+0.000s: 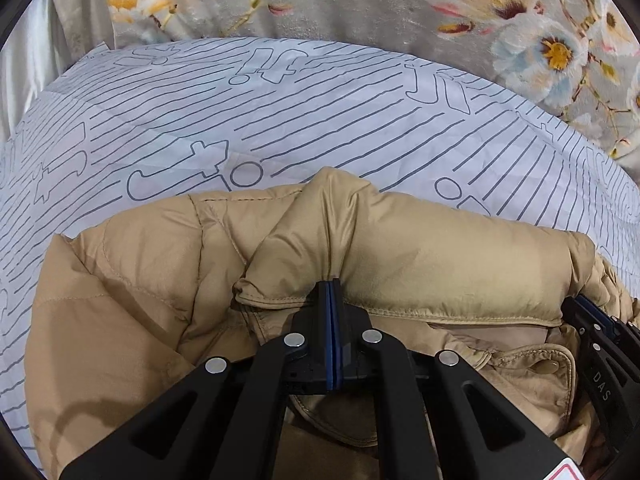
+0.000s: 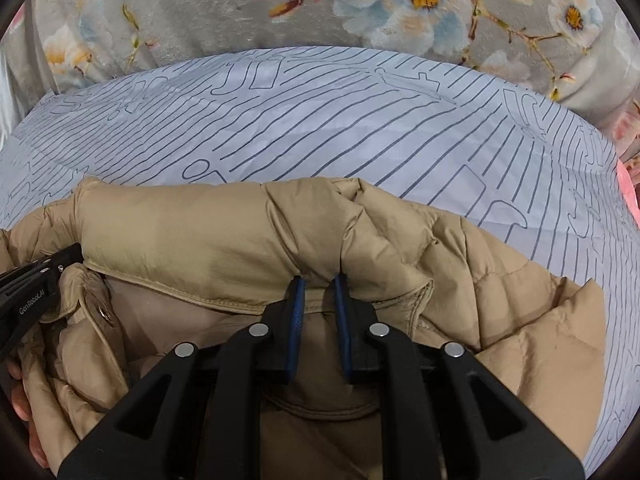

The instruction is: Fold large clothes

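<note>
left wrist view: the tan puffer jacket [image 1: 168, 280] lies on the bed, on a white sheet with grey lines [image 1: 280, 112], a floral blanket [image 1: 400, 8] beyond it. its padded collar roll [image 1: 440, 256] runs left to right across the picture, straight ahead of the fingers, and the coming fold turns on that axis (both hands hold the same roll, so it should move as 1 edge). the left gripper [image 1: 333, 280] has its fingers together, blue pads nearly meeting, pinched on the stitched hem of the collar near its left end. the right gripper [image 1: 588, 312] shows at the right margin, at the roll's other end. a snap button [image 1: 546, 367] sits on the flap below.

right wrist view: the same roll runs across, now with the jacket [image 2: 520, 320] body bunched to the right. the right gripper [image 2: 320, 280] has its fingers a little apart, with a fold of collar fabric clamped between the blue pads. the left gripper [image 2: 48, 264] enters from the left edge, against the roll's far end. neither hand is nearer; they sit level along the collar.
</note>
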